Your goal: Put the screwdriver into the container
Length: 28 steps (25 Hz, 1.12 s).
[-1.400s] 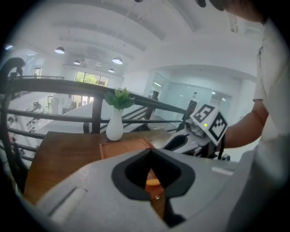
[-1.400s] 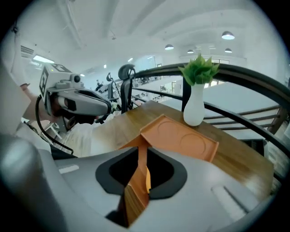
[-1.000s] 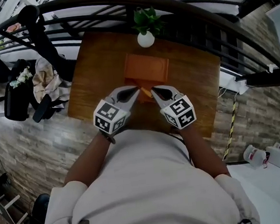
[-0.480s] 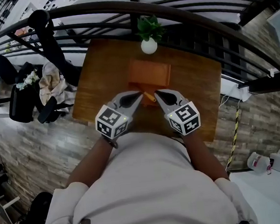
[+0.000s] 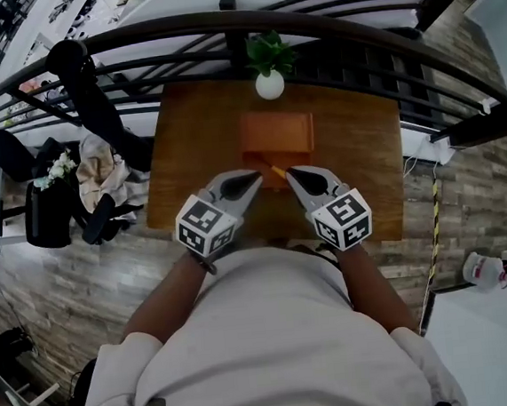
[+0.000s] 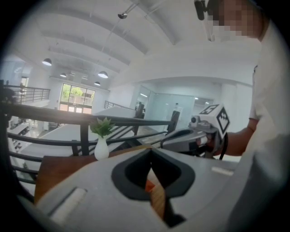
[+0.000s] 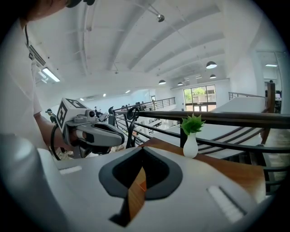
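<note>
The left gripper (image 5: 253,179), jaws together on nothing, hangs over the table (image 5: 186,150), with bare wood out to the left edge. Between both tips the screwdriver (image 5: 276,171) lies just before the container (image 5: 275,135). The right gripper (image 5: 292,175) is likewise closed and empty, with bare wood rightward.

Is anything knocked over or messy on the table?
Nothing stands out. The plant vase stands upright at the far edge of the table, and the orange container sits flat in the middle.
</note>
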Motion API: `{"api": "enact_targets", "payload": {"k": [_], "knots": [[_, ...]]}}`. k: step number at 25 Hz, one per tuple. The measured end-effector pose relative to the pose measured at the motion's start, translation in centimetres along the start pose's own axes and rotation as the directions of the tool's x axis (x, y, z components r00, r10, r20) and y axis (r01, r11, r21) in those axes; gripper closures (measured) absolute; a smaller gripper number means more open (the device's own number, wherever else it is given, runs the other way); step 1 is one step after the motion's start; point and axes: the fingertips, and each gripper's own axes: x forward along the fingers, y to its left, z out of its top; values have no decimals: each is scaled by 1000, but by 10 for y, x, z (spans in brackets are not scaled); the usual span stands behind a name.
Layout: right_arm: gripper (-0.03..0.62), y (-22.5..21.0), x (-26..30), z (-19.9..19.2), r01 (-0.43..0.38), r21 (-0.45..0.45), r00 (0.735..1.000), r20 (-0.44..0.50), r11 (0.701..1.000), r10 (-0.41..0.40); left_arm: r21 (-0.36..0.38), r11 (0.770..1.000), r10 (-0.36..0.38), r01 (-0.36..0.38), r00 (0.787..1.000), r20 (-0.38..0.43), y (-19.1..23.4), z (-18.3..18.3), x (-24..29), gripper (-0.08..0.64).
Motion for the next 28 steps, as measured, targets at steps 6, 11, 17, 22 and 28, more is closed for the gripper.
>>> {"api": "enact_targets", "payload": {"k": [6,11,17,22,28], "knots": [[584,50,19,9,49,13,998,33,999,-50,8,1000,-19,19,1000,0,15,-10,-65,557],[584,92,18,11,110,17,992,67,994,-111,39,997,-67,67,998,1,11,-21,-112,557],[584,138,9,-1,184,62,978,93,981,-189,65,987,-146,146,989,-1,-5,-37,-153,557],[584,168,-2,-21,236,115,967,73,965,-245,75,975,-207,208,978,-16,-18,-53,-175,557],[584,185,-22,-26,263,108,961,63,959,-271,81,970,-230,228,973,21,-34,-52,-192,557]]}}
